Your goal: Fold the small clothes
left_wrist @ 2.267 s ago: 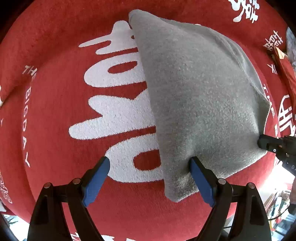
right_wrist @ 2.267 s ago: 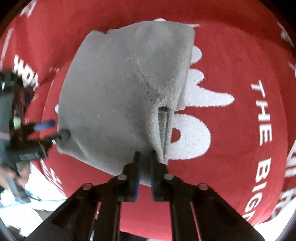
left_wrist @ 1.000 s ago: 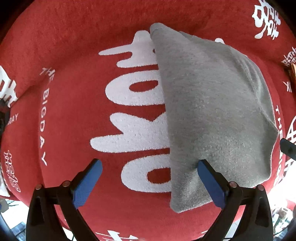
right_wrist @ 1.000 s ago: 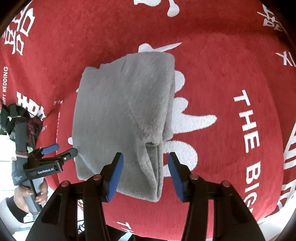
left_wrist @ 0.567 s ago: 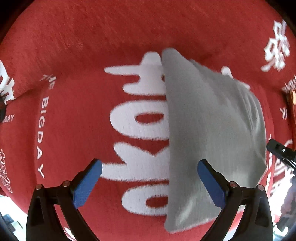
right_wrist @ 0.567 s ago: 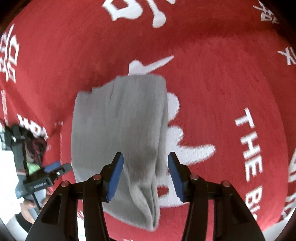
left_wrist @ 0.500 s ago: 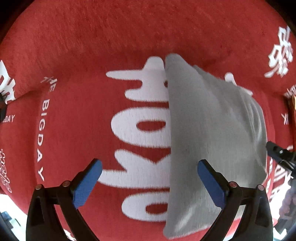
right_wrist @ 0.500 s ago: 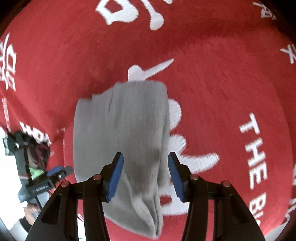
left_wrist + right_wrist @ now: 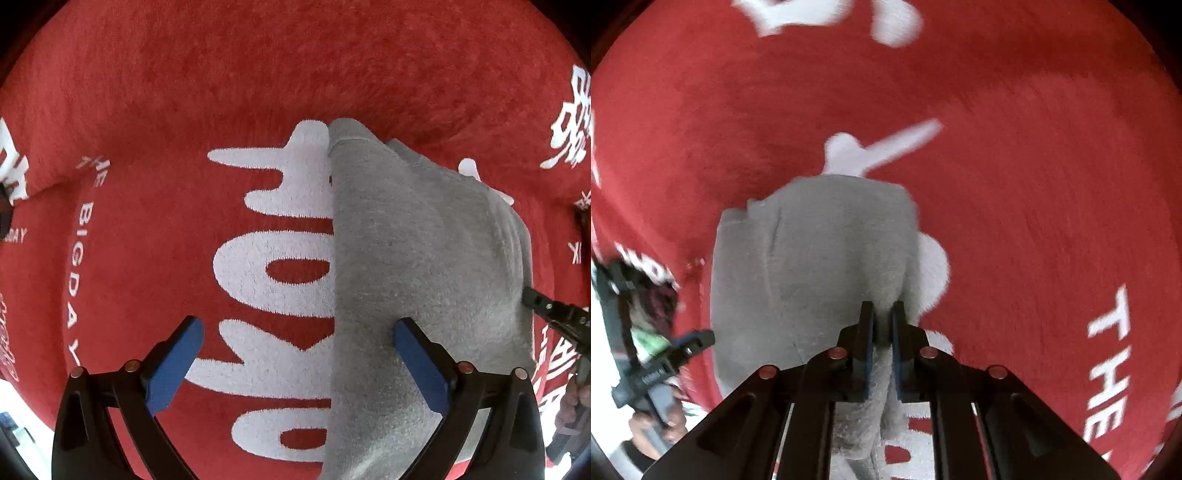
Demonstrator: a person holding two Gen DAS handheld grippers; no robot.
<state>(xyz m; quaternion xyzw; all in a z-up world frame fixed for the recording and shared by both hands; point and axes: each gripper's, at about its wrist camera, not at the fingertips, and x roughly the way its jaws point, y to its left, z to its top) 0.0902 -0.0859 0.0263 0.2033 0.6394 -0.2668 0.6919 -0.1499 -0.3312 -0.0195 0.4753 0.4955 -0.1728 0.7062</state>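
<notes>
A folded grey fleece garment (image 9: 417,266) lies on a red cloth with white lettering (image 9: 155,155). My left gripper (image 9: 295,354) is open and empty, hovering over the garment's left folded edge, with its right finger above the grey fabric. In the right wrist view the garment (image 9: 812,266) fills the lower middle. My right gripper (image 9: 882,321) is shut on the garment's near right edge, and grey fabric is bunched between and below the blue pads. The right gripper also shows at the right edge of the left wrist view (image 9: 554,317).
The red cloth (image 9: 1015,184) covers the whole surface and drops off at the near edge. The left gripper and the hand holding it show at the lower left of the right wrist view (image 9: 657,369). A bright floor area lies beyond the cloth's edge.
My right gripper was open above the garment's near edge and has now closed on it. The left gripper stayed open and drew back slightly from the garment.
</notes>
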